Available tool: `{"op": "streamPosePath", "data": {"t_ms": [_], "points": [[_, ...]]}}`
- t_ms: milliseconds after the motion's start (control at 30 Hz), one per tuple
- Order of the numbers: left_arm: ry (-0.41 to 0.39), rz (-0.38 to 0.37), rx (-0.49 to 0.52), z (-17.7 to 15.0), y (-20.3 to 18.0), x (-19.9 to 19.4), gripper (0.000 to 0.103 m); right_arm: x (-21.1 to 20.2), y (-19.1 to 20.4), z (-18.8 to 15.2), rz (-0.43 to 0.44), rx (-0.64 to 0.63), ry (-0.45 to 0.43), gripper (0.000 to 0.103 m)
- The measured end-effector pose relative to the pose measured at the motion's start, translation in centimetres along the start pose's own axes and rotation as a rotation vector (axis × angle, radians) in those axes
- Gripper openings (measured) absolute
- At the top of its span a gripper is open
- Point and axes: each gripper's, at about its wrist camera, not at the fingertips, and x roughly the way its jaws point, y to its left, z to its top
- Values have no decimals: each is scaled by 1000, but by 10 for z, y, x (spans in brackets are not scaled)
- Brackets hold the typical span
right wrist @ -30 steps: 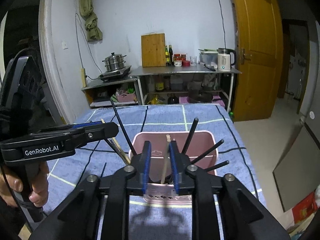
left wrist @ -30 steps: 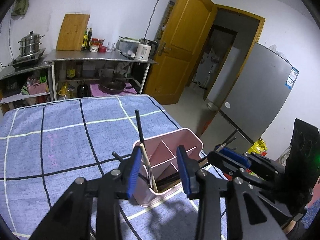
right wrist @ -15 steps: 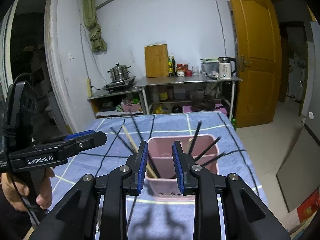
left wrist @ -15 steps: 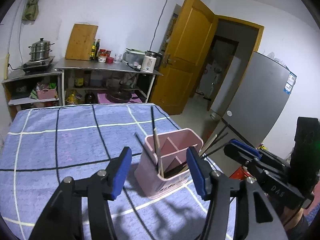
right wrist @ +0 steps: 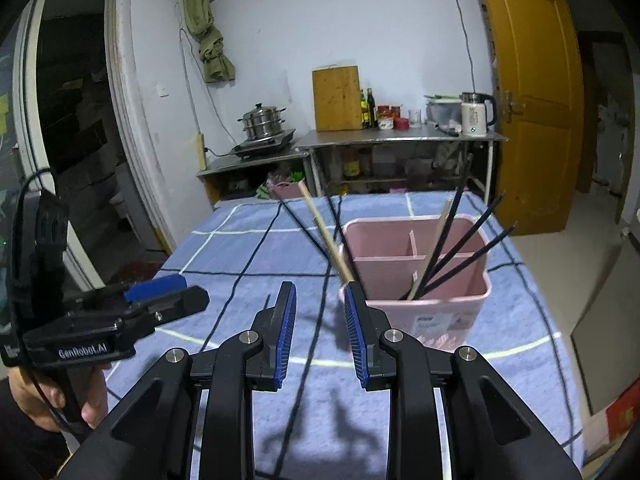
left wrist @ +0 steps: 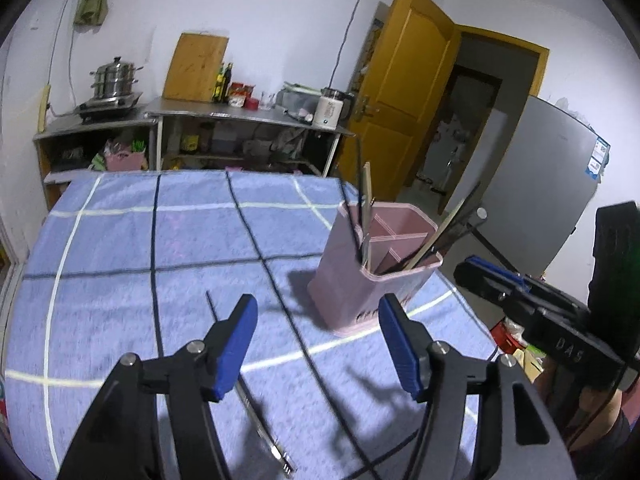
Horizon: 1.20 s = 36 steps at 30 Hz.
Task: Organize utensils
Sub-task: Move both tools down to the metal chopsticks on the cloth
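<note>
- So, background stuff: a steel shelf by the wall carries a cutting board, a kettle and a steamer pot; nothing blocks the organizer.
- Pink utensil organizer stands upright on the blue checked table, chopsticks inside leaning outward, ends up.
- One metal utensil lies flat on the cloth by the left fingers.
- Left hand-held gripper has just been opening, nothing between its jaws, angled down.
- Right hand-held gripper is parted and empty too, near the organizer.

dim indoor light, soft shadows, fisheye warp, blurred foreground
</note>
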Motion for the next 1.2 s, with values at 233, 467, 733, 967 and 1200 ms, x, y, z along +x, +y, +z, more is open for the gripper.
{"op": "streamPosePath", "data": {"t_ms": [233, 467, 733, 967, 1200], "points": [[57, 35, -38, -32, 18, 7, 65, 19, 12, -22, 30, -3, 79, 26], [109, 94, -74, -49, 36, 21, 65, 40, 26, -40, 53, -27, 142, 26], [174, 157, -126, -66, 61, 48, 65, 68, 29, -58, 82, -16, 222, 26], [231, 201, -147, -75, 73, 80, 57, 88, 34, -63, 102, -13, 264, 26], [233, 259, -124, -79, 70, 93, 52, 96, 31, -65, 98, -3, 279, 26]]}}
